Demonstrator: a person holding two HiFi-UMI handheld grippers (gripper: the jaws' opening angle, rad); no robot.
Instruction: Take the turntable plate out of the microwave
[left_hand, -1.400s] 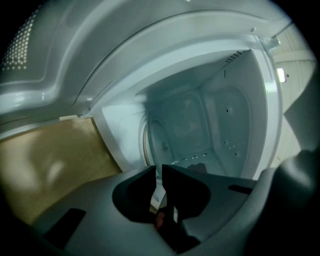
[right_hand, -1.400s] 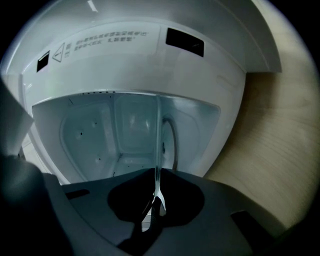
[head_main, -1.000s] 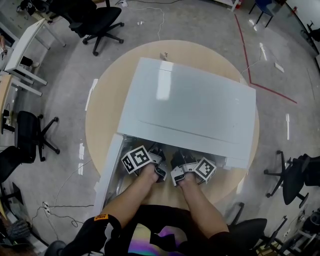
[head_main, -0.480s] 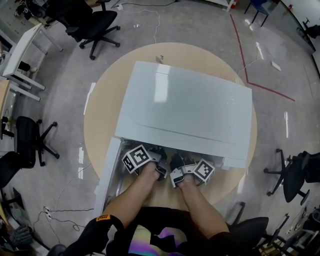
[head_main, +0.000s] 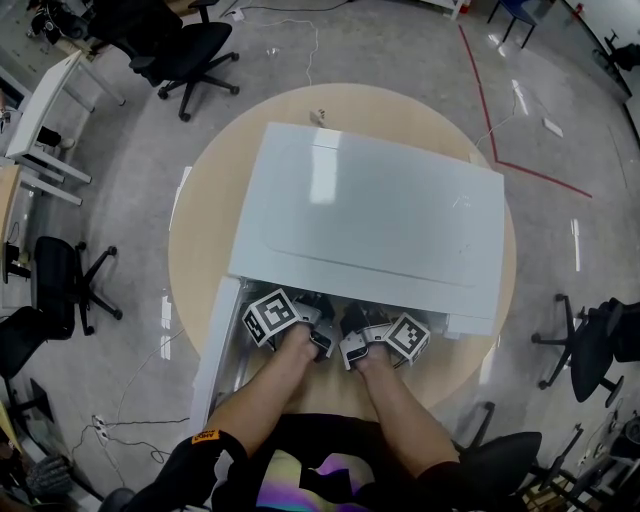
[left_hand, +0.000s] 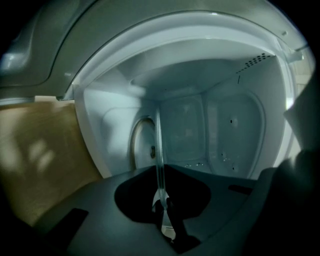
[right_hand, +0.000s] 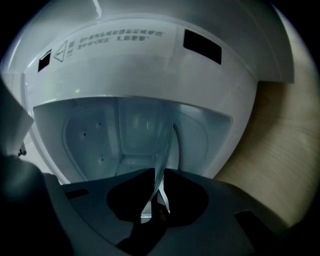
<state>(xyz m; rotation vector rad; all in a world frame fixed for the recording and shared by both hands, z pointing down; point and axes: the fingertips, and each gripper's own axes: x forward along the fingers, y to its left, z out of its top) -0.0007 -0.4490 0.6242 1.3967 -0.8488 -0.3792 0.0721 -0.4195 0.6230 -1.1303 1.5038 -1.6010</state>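
The left tongs (left_hand: 163, 207) have just been closing, and their pads now pinch the near rim of the turntable plate (left_hand: 159, 150). The right tongs (right_hand: 156, 200) are likewise clamped on the rim a little further along. The head view shows both reaching side by side into the mouth of the microwave (head_main: 370, 220), whose door (head_main: 215, 340) hangs open at the left. The plate is inside the cavity, with only its front edge between the jaws. Whether it has lifted off its seat I cannot tell.

A grip at two points looks deliberate: a wide, flat disc held at one point would likely tip. Each gripper view shows the plate edge-on as an upright line, so the tongs seem rolled to bite it from above and below.

The plate is clear glass with a thin, rounded lip — hard and smooth, so probably slippery under the pads. The cavity walls are pale, glossy and softly moulded, with small vent holes. The microwave's outer shell is a plain white box, and it sits on a round bench (head_main: 200, 200) with a light wood grain.
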